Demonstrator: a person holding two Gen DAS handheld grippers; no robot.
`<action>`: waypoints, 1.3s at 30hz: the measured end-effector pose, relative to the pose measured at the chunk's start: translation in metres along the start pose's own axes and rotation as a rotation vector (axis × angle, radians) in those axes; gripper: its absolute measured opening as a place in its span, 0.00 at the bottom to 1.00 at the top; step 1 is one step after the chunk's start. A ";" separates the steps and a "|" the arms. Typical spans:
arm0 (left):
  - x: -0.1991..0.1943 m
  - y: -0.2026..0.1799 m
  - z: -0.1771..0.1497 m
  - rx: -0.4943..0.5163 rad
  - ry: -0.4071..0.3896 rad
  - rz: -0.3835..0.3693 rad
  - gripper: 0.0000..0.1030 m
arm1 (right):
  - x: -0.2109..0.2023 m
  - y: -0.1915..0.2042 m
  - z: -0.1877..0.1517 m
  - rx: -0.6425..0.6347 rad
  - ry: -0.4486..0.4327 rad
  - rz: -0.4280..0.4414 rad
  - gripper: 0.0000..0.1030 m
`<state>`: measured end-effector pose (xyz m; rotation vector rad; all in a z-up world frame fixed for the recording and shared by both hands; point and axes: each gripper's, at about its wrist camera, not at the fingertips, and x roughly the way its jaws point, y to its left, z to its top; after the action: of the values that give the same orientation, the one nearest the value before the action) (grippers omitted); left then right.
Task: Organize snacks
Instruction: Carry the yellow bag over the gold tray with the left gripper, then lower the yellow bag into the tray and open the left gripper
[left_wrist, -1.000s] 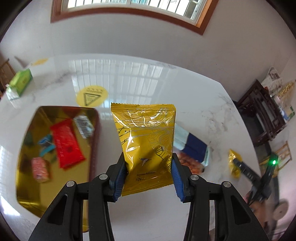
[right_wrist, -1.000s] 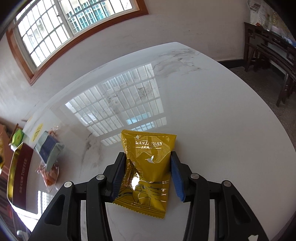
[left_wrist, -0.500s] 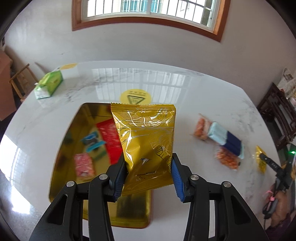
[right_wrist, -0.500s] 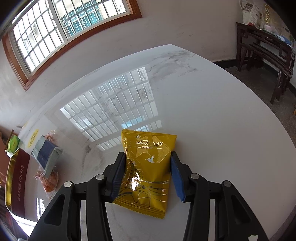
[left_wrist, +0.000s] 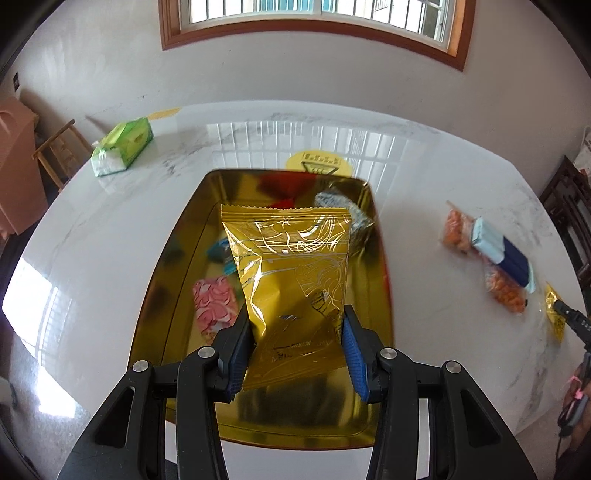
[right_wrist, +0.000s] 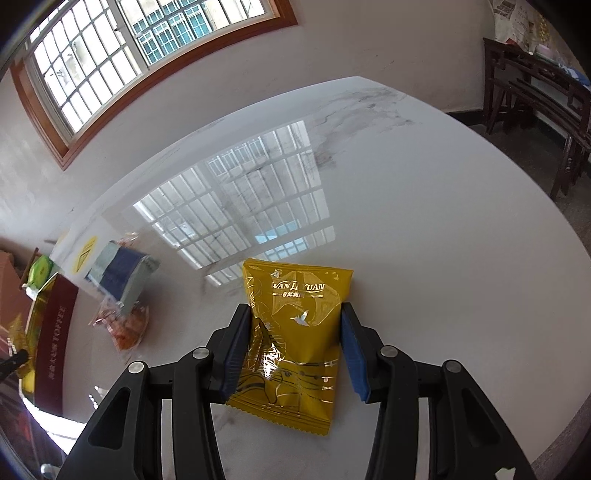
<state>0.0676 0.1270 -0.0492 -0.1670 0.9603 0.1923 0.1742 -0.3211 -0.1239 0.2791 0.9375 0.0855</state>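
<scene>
The left gripper (left_wrist: 293, 345) pinches a gold snack packet (left_wrist: 291, 280) upright over the gold tin (left_wrist: 177, 280), where a pink sweet (left_wrist: 214, 308) lies at its nine o'clock. The right gripper (right_wrist: 291, 354) clamps a second gold packet (right_wrist: 293, 332) above the marble table (right_wrist: 443, 221). The slick foil could slide from the pads, I think. Let go from up here, the left packet might land on the tin's rim and tip out. Loose orange snacks (left_wrist: 504, 290) wait at three o'clock.
</scene>
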 end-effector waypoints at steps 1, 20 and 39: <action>0.002 0.003 -0.002 -0.002 0.004 0.004 0.45 | 0.000 0.001 -0.001 0.005 0.004 0.010 0.42; 0.025 0.009 -0.022 0.026 0.078 -0.001 0.45 | -0.041 0.061 -0.005 -0.069 -0.015 0.160 0.42; 0.036 0.009 -0.029 0.040 0.099 -0.030 0.49 | -0.054 0.130 -0.010 -0.206 -0.005 0.286 0.42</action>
<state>0.0622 0.1318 -0.0956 -0.1549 1.0592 0.1383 0.1405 -0.2045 -0.0511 0.2205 0.8715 0.4410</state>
